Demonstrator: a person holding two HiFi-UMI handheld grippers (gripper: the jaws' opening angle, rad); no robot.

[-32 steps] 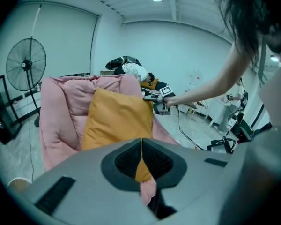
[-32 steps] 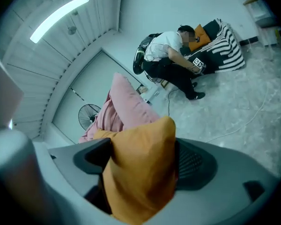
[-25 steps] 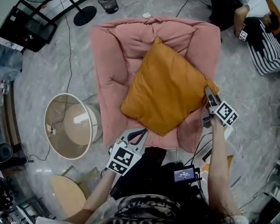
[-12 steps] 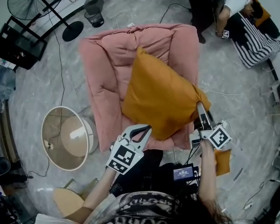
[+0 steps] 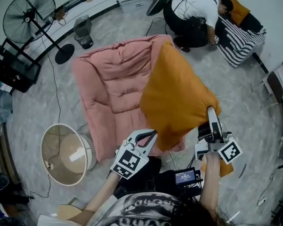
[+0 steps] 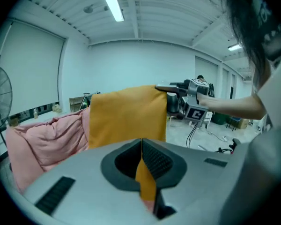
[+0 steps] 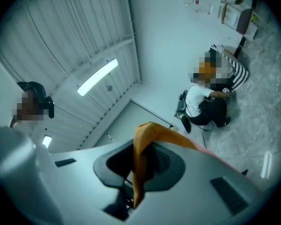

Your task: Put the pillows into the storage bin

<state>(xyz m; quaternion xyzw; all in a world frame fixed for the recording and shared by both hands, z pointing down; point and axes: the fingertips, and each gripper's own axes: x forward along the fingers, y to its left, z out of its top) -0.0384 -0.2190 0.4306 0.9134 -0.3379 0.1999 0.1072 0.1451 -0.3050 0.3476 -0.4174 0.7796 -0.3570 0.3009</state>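
Pinching with right gripper [image 5: 211, 112], jaws just closing, and left gripper [image 5: 153, 133], clamped tight, two near corners of the orange pillow [image 5: 177, 95]; holding it raised over the pink cushion [image 5: 111, 86], long axis pointing away.

The pillow [image 5: 177, 95] is plain mustard orange. The big quilted cushion [image 5: 113, 84] is dusty pink. The round storage bin [image 5: 52, 147] is beige with a paler rim. The floor [image 5: 33, 102] is grey with a white marble pattern. The left gripper [image 5: 148, 135] and the right gripper [image 5: 211, 114] are light grey, with black-and-white square markers on their cubes [image 5: 129, 163]. The fan [image 5: 28, 13] is black. The mat [image 5: 240, 32] has black and white stripes.
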